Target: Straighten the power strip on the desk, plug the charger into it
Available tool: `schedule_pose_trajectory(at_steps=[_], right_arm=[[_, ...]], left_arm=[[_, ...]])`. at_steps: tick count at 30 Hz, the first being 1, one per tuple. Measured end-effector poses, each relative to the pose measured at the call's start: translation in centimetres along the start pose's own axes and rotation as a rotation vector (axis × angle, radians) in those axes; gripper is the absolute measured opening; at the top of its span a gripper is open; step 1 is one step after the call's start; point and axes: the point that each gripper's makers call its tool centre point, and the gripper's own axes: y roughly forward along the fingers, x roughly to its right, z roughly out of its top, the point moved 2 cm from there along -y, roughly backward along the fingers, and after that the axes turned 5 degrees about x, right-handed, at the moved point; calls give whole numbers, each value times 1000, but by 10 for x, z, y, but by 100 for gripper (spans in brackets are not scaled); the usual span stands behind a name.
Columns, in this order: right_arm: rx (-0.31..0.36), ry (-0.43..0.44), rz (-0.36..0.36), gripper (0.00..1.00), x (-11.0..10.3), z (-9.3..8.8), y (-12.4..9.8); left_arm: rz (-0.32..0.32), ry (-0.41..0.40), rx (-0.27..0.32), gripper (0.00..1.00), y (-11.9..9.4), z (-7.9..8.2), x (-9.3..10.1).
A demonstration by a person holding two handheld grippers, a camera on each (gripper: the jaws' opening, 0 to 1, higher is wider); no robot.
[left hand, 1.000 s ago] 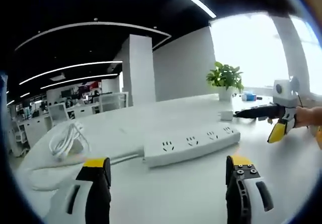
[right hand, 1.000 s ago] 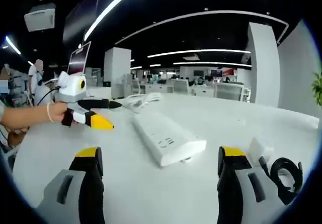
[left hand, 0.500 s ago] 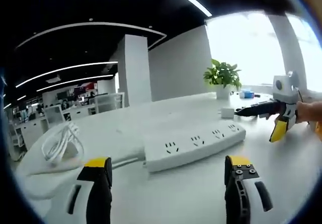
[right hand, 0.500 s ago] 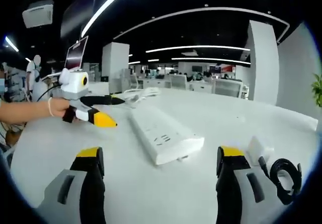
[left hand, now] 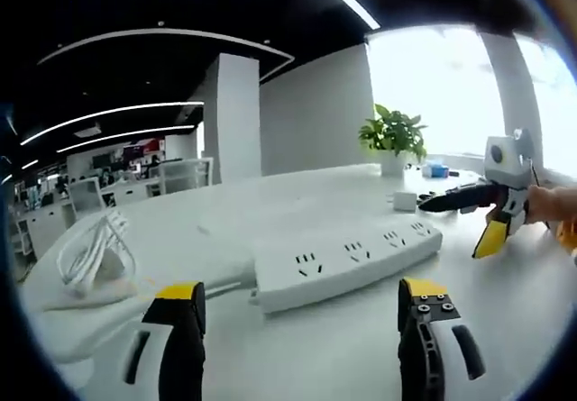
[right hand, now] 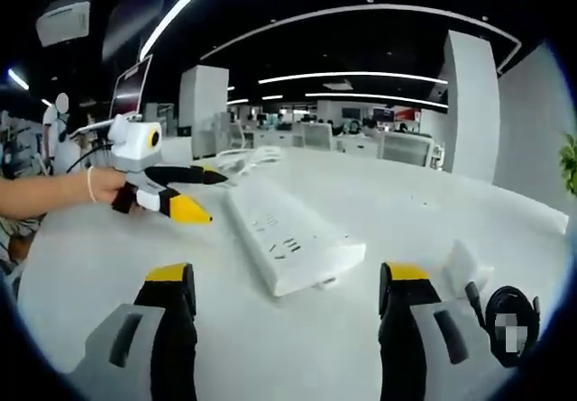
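Observation:
A long white power strip [left hand: 347, 259] lies on the white desk [left hand: 297, 365], just ahead of my open left gripper [left hand: 300, 311]; its cord runs left to a white coil [left hand: 90, 252]. From the right gripper view the power strip [right hand: 287, 234] points away, ahead of my open right gripper [right hand: 287, 295]. A white charger [right hand: 464, 266] with a coiled black cable [right hand: 509, 322] rests on the desk at the right, beside the right jaw. The charger [left hand: 405, 201] also sits beyond the strip's far end. The right gripper [left hand: 482, 212] enters the left gripper view from the right; the left gripper [right hand: 167, 192] enters from the left.
A potted plant [left hand: 393, 140] stands at the desk's far edge near bright windows. Office desks and chairs [right hand: 315, 136] fill the room behind. A monitor [right hand: 133, 90] stands at the left. A person's hand [right hand: 54, 194] holds the left gripper.
Both views have drifted slightly closer to the power strip, which itself lies where it was. The jaws of both grippers stay apart.

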Motion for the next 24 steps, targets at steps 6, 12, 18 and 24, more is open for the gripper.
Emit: schedule_pose_trajectory(at_steps=[6,12,18,24], right_arm=[[-24,20,10,81,-4,-6,3],[-32,22,14,79,-5,-7,3],[-36,24,11,78,-5,-6,4],[-42,11,14,75,-6,-5,7]], left_arm=[[-40,-2,-30,88,5,1,4],[-68,-14,-44,84,7,4,7],[-74,1,-65,83,9,2,8],[-80,1,-88,81,11,-1,11]])
